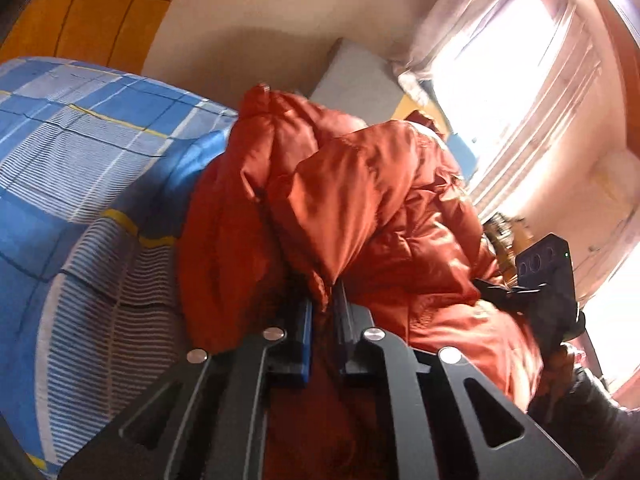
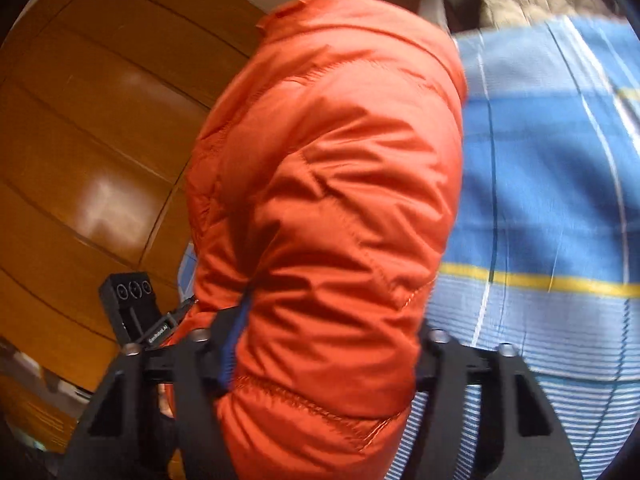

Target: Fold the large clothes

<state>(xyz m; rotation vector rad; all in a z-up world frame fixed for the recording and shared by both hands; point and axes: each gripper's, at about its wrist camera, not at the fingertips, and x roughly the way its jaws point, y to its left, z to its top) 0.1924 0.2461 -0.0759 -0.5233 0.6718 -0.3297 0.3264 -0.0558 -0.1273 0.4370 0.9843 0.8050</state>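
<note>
While my left gripper (image 1: 323, 304) is pinched down on a thin fold of the orange jacket (image 1: 360, 200), its two blue-edged fingers (image 1: 306, 320) stand nearly together with only that ridge of cloth between them. Just past the tips the jacket bunches up in puffy, shiny folds, filling the middle of that view. To the right of it, close by, I can see my other tool's black body and a bit of my hand, blurred. Left of the jacket lies the blue checked bedsheet (image 1: 80, 152) with its yellow lines, and the jacket rests against it. Farther off are a pale wall, a grey box shape (image 1: 356, 76), and a bright curtained window (image 1: 512, 80) at the far right.

My right gripper (image 2: 324, 344) has its fingers spread wide, and a thick quilted bulk of the jacket (image 2: 332, 184) fills the whole gap; the left finger (image 2: 230, 344) presses into the cloth, the right one is mostly hidden behind it, so I count it clamped on the padding. Right of the jacket the bedsheet (image 2: 552, 200) runs on. Left and beyond stands a brown wooden wardrobe (image 2: 100, 140), with my left tool's black body low beside the jacket.
</note>
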